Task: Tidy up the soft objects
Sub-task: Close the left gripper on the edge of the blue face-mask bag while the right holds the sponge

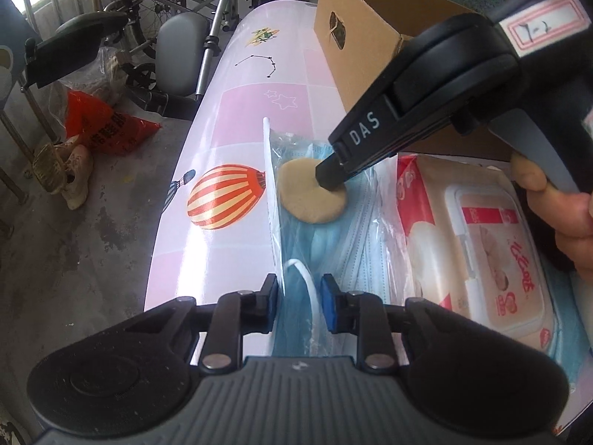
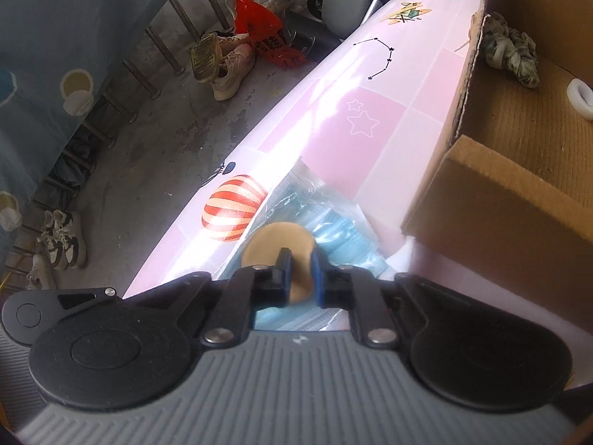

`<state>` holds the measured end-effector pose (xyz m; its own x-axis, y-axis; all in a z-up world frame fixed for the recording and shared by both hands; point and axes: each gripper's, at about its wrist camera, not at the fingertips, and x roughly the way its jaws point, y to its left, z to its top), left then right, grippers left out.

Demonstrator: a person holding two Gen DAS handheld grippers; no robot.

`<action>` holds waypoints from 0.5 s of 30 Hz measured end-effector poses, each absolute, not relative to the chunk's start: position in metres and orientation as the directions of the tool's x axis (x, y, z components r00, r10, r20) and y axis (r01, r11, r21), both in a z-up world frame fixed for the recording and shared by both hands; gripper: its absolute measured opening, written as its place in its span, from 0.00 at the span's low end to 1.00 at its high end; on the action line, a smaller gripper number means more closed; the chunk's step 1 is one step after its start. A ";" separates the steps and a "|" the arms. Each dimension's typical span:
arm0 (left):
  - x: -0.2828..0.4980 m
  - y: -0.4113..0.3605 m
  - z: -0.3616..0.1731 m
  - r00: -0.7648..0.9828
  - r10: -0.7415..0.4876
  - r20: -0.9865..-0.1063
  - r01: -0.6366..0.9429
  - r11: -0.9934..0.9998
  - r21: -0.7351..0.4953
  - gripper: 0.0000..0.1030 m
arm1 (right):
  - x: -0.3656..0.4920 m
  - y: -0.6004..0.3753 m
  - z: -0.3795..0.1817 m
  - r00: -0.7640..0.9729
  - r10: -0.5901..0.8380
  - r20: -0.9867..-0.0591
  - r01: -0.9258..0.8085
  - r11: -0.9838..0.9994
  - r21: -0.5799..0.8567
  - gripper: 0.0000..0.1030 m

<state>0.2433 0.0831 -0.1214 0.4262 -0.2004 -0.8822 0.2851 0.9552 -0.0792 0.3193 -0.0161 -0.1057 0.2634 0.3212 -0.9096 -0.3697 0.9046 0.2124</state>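
A clear bag of blue face masks (image 1: 333, 241) lies on the pink patterned table (image 1: 241, 118). My left gripper (image 1: 302, 294) is shut on the bag's near end, with a white ear loop between its pads. A round tan puff (image 1: 300, 196) rests on top of the bag. My right gripper (image 1: 328, 181) points down onto it, shut on the puff's edge. In the right wrist view the puff (image 2: 267, 244) runs up between the fingers of the right gripper (image 2: 301, 263), over the mask bag (image 2: 333, 230).
A pack of wet wipes (image 1: 481, 241) lies right of the masks. An open cardboard box (image 2: 500, 204) stands behind, holding a crumpled green cloth (image 2: 511, 52) and a white ring (image 2: 580, 100). Left of the table, on the floor, are shoes (image 1: 74, 174), a red bag (image 1: 107, 122) and a wheelchair (image 1: 166, 37).
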 end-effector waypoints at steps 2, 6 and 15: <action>0.241 0.088 -0.119 0.434 -0.198 -0.879 0.265 0.960 -0.085 0.15 | 0.318 -0.021 -0.099 0.268 0.337 -0.903 -0.376 0.899 0.224 0.02; 0.231 0.101 -0.113 0.452 -0.169 -0.876 0.213 0.974 -0.078 0.13 | 0.308 -0.026 -0.082 0.305 0.351 -0.885 -0.395 0.893 0.217 0.01; 0.229 0.144 -0.123 0.404 -0.243 -0.882 0.073 0.969 -0.234 0.28 | 0.299 -0.027 -0.093 0.273 0.366 -0.890 -0.428 0.874 0.228 0.03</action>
